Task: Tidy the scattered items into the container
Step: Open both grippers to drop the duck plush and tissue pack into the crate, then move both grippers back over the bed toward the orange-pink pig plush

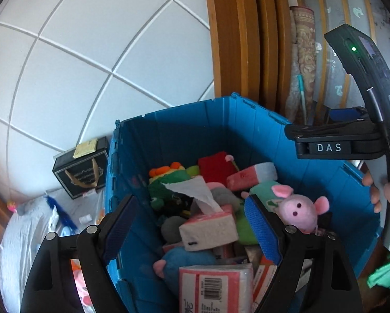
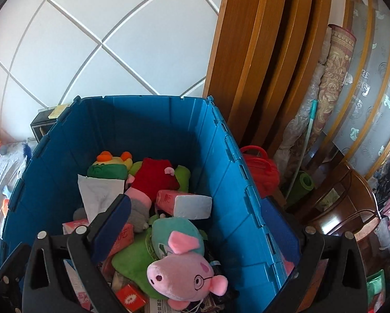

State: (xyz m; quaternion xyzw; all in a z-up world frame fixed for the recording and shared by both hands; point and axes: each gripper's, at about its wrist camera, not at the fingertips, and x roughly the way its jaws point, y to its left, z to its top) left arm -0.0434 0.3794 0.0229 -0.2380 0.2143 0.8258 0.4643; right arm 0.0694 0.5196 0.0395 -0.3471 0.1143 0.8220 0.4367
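Observation:
A blue plastic crate (image 1: pixel 247 120) (image 2: pixel 153 125) stands against the white tiled wall, filled with plush toys and tissue packs. A pink pig plush (image 1: pixel 299 208) (image 2: pixel 184 276) lies on top, beside a tissue box (image 1: pixel 210 229) with a tissue sticking out. My left gripper (image 1: pixel 192 221) is open and empty above the crate, its fingers straddling the crate's left wall. My right gripper (image 2: pixel 195 224) is open and empty above the crate's right wall; its body also shows in the left wrist view (image 1: pixel 338 140).
A black box (image 1: pixel 81 167) sits left of the crate next to a pale cushion (image 1: pixel 25 234). Wooden boards (image 2: pixel 260 65) lean behind. A red bag (image 2: pixel 260 167), a rolled rug (image 2: pixel 333 83) and a dark wooden chair (image 2: pixel 346 203) stand to the right.

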